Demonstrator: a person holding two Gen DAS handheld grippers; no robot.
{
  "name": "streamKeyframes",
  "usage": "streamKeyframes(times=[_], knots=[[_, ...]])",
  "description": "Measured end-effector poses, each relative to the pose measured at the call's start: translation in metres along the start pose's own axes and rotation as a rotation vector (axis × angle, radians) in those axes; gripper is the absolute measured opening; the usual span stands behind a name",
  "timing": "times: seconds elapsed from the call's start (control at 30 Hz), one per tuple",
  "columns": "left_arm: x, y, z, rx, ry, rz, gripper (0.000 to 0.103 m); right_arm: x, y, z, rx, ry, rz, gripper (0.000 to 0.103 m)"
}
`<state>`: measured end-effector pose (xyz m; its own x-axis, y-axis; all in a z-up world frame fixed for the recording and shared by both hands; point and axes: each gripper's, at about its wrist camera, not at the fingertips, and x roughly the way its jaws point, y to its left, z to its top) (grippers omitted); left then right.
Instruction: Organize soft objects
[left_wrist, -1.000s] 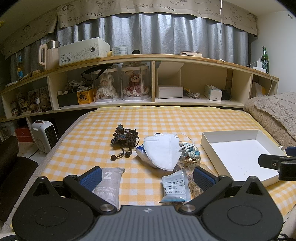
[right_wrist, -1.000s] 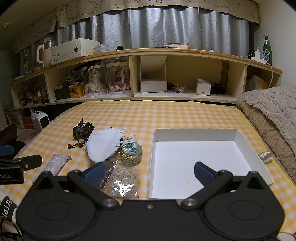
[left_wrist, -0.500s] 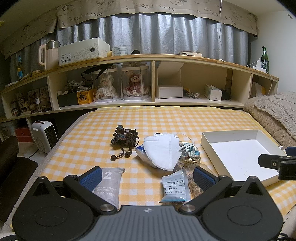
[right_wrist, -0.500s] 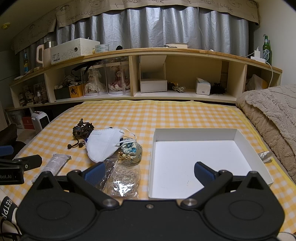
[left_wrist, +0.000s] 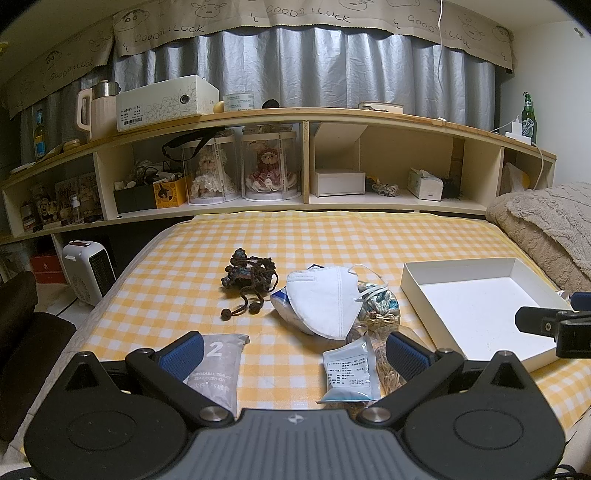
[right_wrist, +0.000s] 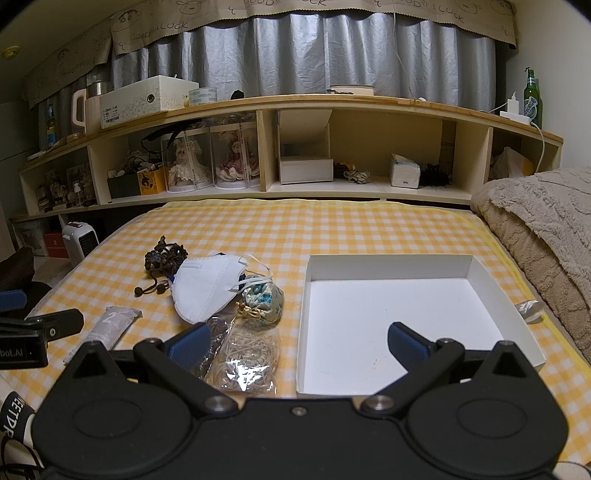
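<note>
Soft objects are gathered in a loose heap in front of the two tools, and none has been placed yet in the white box (right_wrist: 388, 266), whose bottom is seen bare. The left gripper (left_wrist: 295, 350) is held spread wide with nothing between its blue pads (left_wrist: 183, 354); the right gripper (right_wrist: 299, 341) is likewise released and empty. Just ahead of the left gripper, between its fingers, a grey packet marked "2" (left_wrist: 218, 363) is found toward the left finger, and a small blue-edged sachet (left_wrist: 351, 373) toward the right finger. Just beyond the sachet a clear bag of rubber bands (right_wrist: 243, 354) is laid, close to the left finger of the right gripper. Farther out, a white face mask (left_wrist: 325, 297) is resting over a patterned pouch (right_wrist: 264, 301) and over a bluish packet that is mostly hidden. A dark crocheted piece with cords (left_wrist: 245, 278) is seen apart from the heap, farther ahead and to the left. The box is placed directly before the right gripper, on the yellow checked cloth (right_wrist: 332, 225).

It is judged that the task is at its beginning, with the first pick not yet made. For the next move, one gripper should be lowered over a near item, perhaps the rubber-band bag, closed on its loose film, and then carried over the box wall.
</note>
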<state>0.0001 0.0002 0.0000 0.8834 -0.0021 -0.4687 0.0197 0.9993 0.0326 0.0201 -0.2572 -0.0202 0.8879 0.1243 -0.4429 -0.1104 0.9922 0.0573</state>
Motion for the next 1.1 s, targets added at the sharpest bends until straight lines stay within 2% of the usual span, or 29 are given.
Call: streamKeyframes(times=[0.83,1.1], knots=[[0.0,0.0001,0.0003,-0.003,-0.001,-0.001,0.103,0.0005,-0.0011,0.0009,0.003,0.001,0.003,0.103],[0.0015,-0.0041,0.0076,0.001,-0.019,-0.002,0.103,0.0048,-0.0049,0.0054,0.04,0.005,0.022,0.103]])
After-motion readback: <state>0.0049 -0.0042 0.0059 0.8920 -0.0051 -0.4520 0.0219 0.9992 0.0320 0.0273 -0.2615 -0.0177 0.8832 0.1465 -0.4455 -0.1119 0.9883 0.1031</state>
